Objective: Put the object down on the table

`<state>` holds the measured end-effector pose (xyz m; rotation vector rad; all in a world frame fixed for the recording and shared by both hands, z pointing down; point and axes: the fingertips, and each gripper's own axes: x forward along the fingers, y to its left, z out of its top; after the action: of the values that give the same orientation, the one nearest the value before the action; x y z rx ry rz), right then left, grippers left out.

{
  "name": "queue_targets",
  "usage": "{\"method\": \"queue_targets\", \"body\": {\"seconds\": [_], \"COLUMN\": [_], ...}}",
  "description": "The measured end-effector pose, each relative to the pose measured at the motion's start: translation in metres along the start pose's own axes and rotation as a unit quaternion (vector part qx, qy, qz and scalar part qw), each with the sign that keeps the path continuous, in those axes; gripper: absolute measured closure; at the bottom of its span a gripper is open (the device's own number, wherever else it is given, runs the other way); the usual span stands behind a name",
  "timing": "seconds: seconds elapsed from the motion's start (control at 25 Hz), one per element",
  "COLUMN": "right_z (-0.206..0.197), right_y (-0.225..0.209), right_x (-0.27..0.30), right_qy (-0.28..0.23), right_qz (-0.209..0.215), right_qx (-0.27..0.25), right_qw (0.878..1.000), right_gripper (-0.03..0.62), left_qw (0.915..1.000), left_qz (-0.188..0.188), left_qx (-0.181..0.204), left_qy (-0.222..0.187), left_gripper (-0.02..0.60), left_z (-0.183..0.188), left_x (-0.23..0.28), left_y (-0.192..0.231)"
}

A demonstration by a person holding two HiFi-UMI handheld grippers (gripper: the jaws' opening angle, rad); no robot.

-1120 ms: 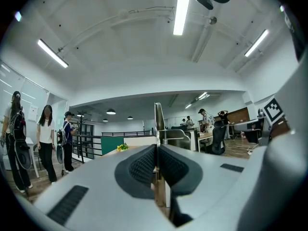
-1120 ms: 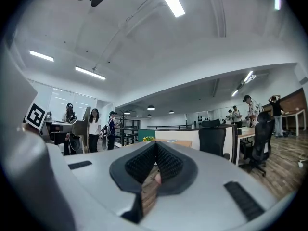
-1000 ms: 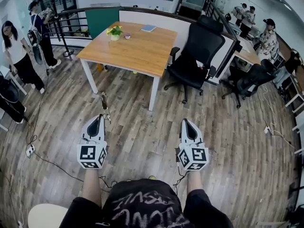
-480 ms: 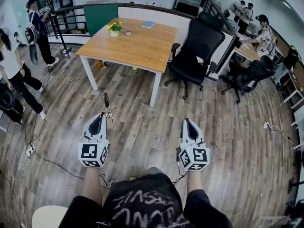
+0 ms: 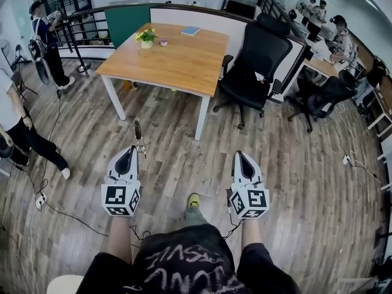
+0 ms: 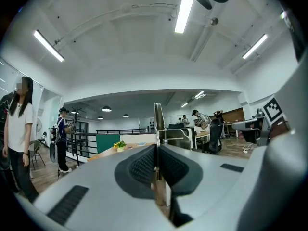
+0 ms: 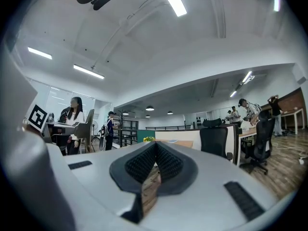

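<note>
My left gripper (image 5: 134, 150) is shut on a slim utensil (image 5: 136, 130) with a dark upper part, which sticks up and forward from the jaws. In the left gripper view the utensil (image 6: 159, 116) rises as a thin upright blade above the closed pads (image 6: 144, 165). My right gripper (image 5: 240, 157) is held level beside it, shut with nothing between its pads (image 7: 166, 162). Both hang over the wood-plank floor, well short of the wooden table (image 5: 184, 63), which stands ahead and slightly left.
On the table are a small potted plant (image 5: 146, 39) and a blue book (image 5: 190, 30). A black office chair (image 5: 257, 60) stands at its right side, and more chairs and desks further right. People stand at the left edge (image 5: 46, 32). A cable (image 5: 58, 210) runs across the floor.
The view has moved a little toward the table. A yellow shoe now shows between the grippers. The bystander at the left has slid mostly out of frame. Both grippers keep their pose.
</note>
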<state>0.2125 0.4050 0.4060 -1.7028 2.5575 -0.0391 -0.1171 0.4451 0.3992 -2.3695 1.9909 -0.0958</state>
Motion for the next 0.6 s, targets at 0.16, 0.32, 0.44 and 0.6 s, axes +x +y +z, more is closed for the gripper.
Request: {"method": "queue_targets", "body": {"seconds": [0.16,0.32,0.44,0.6], "right_z": [-0.006,-0.01,-0.018,-0.021], "right_y": [-0.008,-0.018,-0.031,-0.052], "right_x": [0.032,0.069,0.099,0.147], "right_qy": [-0.002,-0.006,0.0,0.007], "right_qz": [0.003,0.012,0.016,0.026], "right_qx": [0.004,0.009,0.015,0.018], "right_qw": [1.0,1.0,1.0,0.999], "right_gripper": [0.589,0.589,0.589,0.589], "left_qw": [1.0,1.0,0.9999,0.9997], "left_qz": [0.002,0.008,0.014,0.022], "left_qx": [0.003,0.004,0.002,0.001], "left_qy": [-0.002,0.0,0.006,0.012], "left_gripper": [0.566,0.566,0.566,0.566], "left_z": [0.0,-0.004,-0.011,-0.011], "left_x": [0.03,0.064,0.092,0.138], "left_y": [0.011,0.021,0.025,0.03]}}
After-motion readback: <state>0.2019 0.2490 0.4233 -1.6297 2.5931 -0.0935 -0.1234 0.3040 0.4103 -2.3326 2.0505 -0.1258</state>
